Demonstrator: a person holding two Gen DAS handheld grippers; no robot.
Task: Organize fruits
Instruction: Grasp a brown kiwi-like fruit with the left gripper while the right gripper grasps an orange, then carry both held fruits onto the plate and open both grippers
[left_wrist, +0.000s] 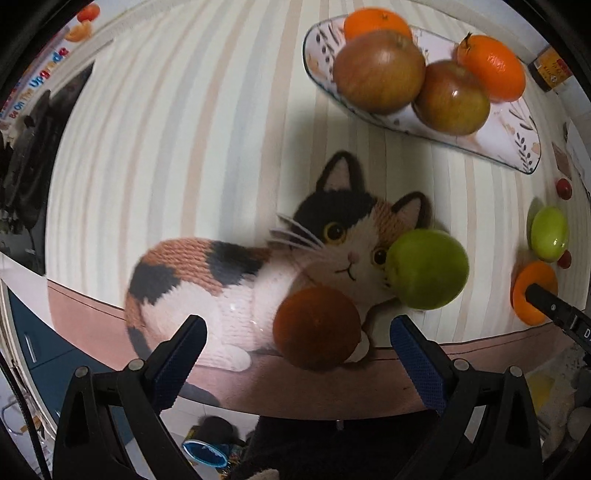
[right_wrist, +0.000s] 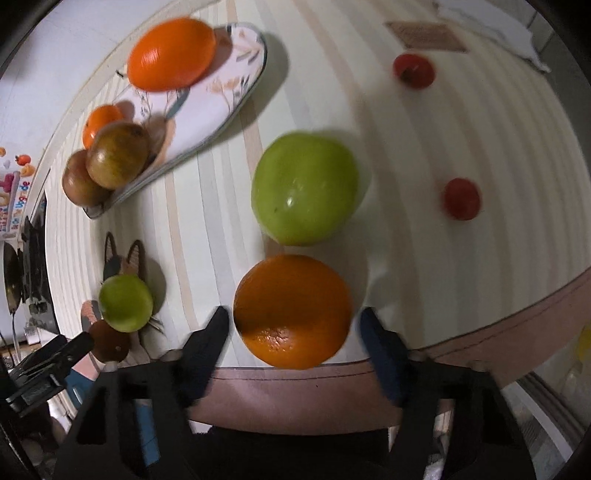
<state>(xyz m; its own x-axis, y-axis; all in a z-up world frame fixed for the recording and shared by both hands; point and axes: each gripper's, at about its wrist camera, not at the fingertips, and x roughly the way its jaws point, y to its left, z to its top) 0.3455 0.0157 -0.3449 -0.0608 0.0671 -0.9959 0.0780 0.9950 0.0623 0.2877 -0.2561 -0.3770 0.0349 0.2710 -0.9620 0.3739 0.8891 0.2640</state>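
In the left wrist view my left gripper (left_wrist: 297, 325) is open, its fingers on either side of a dark orange (left_wrist: 317, 328) that lies near the table's front edge, not touching it. A green apple (left_wrist: 426, 268) lies just behind and to the right of it. A patterned plate (left_wrist: 511, 122) at the back right holds two brownish apples (left_wrist: 379, 71) and two oranges (left_wrist: 493, 67). In the right wrist view my right gripper (right_wrist: 293, 328) is open around an orange (right_wrist: 292, 311) on the table, with a large green apple (right_wrist: 304, 194) behind it. The plate (right_wrist: 214, 107) is at the upper left.
A calico cat picture (left_wrist: 236, 280) is printed on the striped tablecloth (left_wrist: 184, 147). Two small red fruits (right_wrist: 461, 198) lie to the right in the right wrist view. A dark jar (left_wrist: 550, 70) stands behind the plate. The table edge (right_wrist: 332, 373) is close below both grippers.
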